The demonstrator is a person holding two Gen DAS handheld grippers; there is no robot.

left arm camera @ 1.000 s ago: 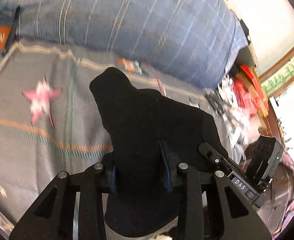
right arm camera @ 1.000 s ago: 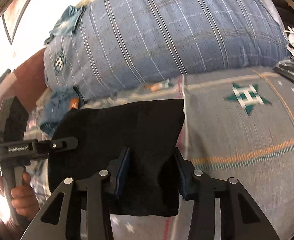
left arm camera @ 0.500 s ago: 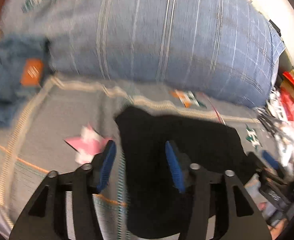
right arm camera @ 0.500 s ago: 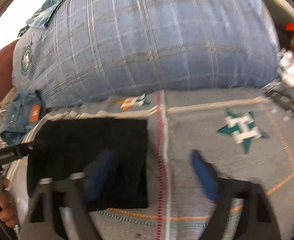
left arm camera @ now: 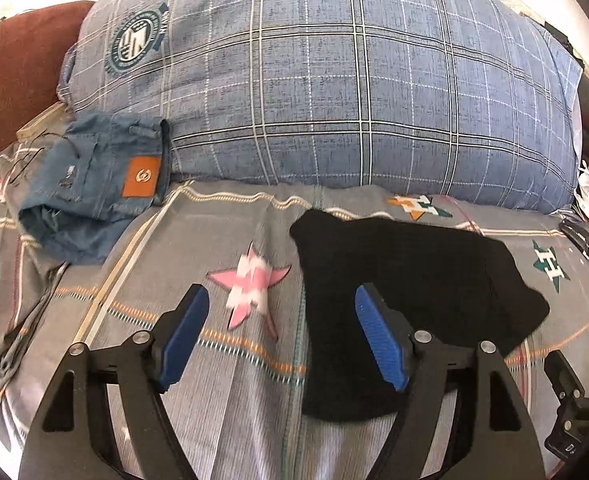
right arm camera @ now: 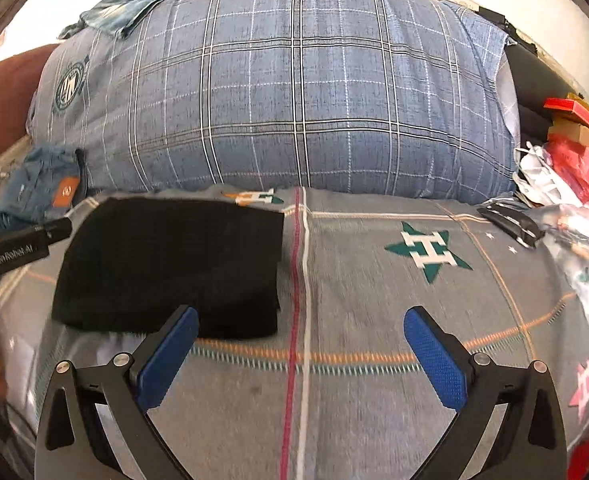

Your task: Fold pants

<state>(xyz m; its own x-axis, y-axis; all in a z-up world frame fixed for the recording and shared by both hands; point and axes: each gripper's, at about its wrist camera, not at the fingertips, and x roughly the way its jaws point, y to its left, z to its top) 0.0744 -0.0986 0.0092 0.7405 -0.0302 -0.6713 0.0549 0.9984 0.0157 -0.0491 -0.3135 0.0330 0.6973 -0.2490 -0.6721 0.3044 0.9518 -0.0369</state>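
**Both claws spread, black pants lying free on the bed**

The left gripper (left arm camera: 280,336) has its jaws opening, with only bedsheet (left arm camera: 214,380) between the blue pads; its right pad stands over the left border of the black pants (left arm camera: 406,280) without pressing them. The right gripper (right arm camera: 302,354) is also opening, spread wide over bare sheet, its left pad at the pants' (right arm camera: 174,264) near right corner.

Open sheet runs right of the pants toward a green star (right arm camera: 428,254). Behind, a plaid pillow (left arm camera: 334,80) closes the far side (folded jeans (left arm camera: 94,184) lie at its left end).

The pants form a flat, dark, folded block with straight right and near edges.
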